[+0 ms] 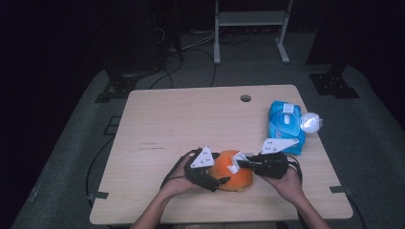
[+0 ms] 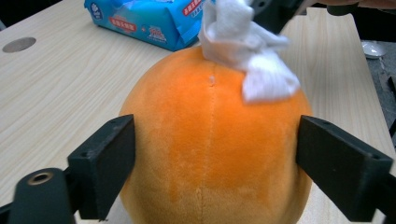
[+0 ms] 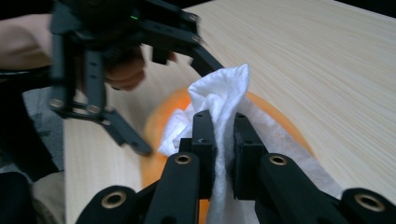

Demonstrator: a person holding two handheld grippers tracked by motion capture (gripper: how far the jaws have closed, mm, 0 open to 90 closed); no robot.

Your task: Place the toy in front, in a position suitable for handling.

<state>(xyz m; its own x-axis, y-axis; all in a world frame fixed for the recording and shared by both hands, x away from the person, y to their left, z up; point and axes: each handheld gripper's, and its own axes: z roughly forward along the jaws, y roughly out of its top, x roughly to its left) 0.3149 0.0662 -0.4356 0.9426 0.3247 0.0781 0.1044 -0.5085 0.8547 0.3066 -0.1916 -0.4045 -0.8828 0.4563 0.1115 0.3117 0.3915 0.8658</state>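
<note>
Low in the middle of the high view, the left gripper [image 1: 217, 179] stands spread around the orange plush ball [image 1: 231, 176]. The right gripper [image 1: 244, 163] pinches a white wipe [image 1: 236, 163] on top, apparently wiping; next, rub across. The wipes pack [image 1: 285, 126] lies beyond, right.

No legible text on wipes pack [image 2: 149, 21]
</note>
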